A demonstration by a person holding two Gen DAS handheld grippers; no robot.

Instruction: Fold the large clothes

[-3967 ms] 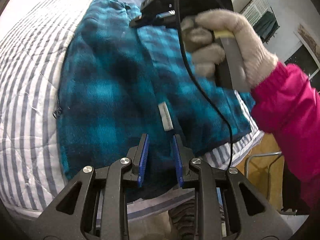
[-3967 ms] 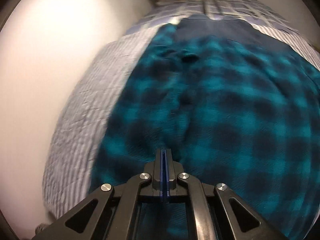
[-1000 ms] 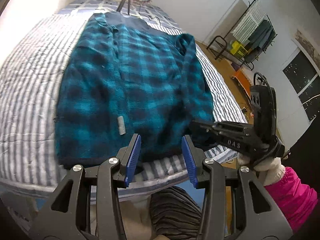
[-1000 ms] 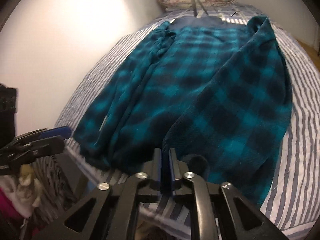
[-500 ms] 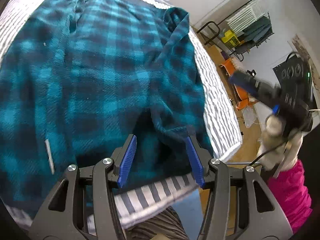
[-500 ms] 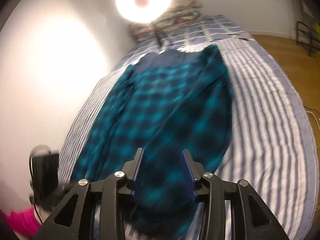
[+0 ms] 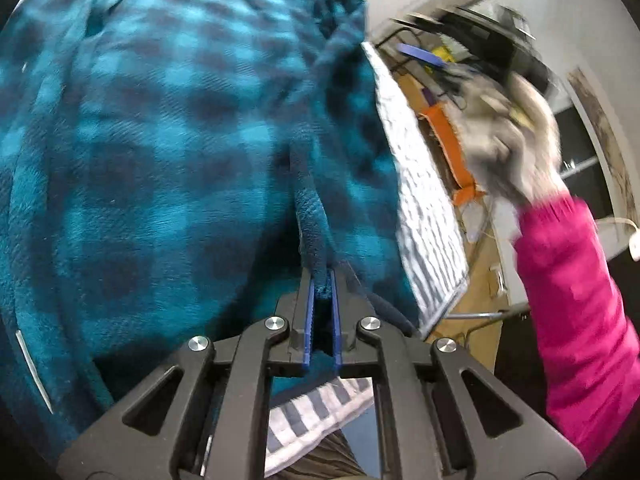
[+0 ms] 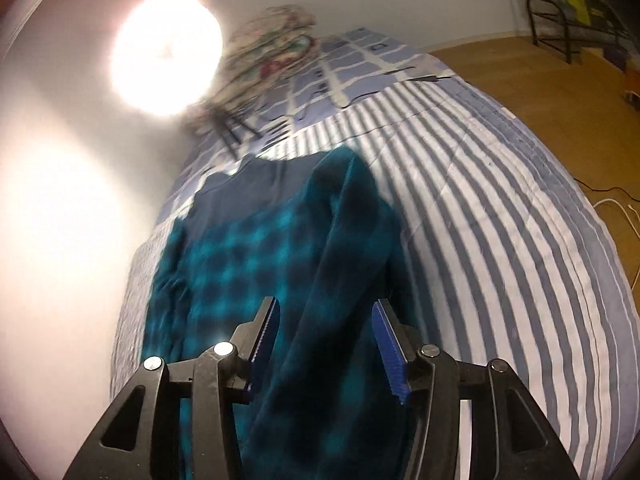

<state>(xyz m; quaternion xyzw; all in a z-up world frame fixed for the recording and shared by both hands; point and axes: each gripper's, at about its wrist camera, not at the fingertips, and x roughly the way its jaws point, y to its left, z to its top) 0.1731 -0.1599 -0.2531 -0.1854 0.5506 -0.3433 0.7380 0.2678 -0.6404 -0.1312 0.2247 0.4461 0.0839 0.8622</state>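
1. Where spread over the striped quilt of the bed, teal-and-black checked fleece garment, lying lengthwise, plain dark-blue top end toward the pillows.
2. No container in either view; only bearing surface the bed, carrying the garment, the quilt and a patterned pillow heap beside a bright round lamp.
3. Nap thick and soft; checks blurred in both views; small white label at the lower left edge in the left wrist view.
4. One long sleeve or side panel folded inward along the garment's right side, forming a raised ridge from the top end down toward the near hem.
5. Left gripper: blue pads just closed and now pinching a rolled, cord-like fold of fleece, drawn up taut from the cloth below.
6. Right gripper: jaws just opened and now spread wide, above the folded ridge; cloth visible between the pads, not pressed by them.
7. In the left wrist view, gloved right hand in a pink sleeve, blurred, beyond the bed's right edge over the wooden floor.
8. Dark metal rack at the far wall.
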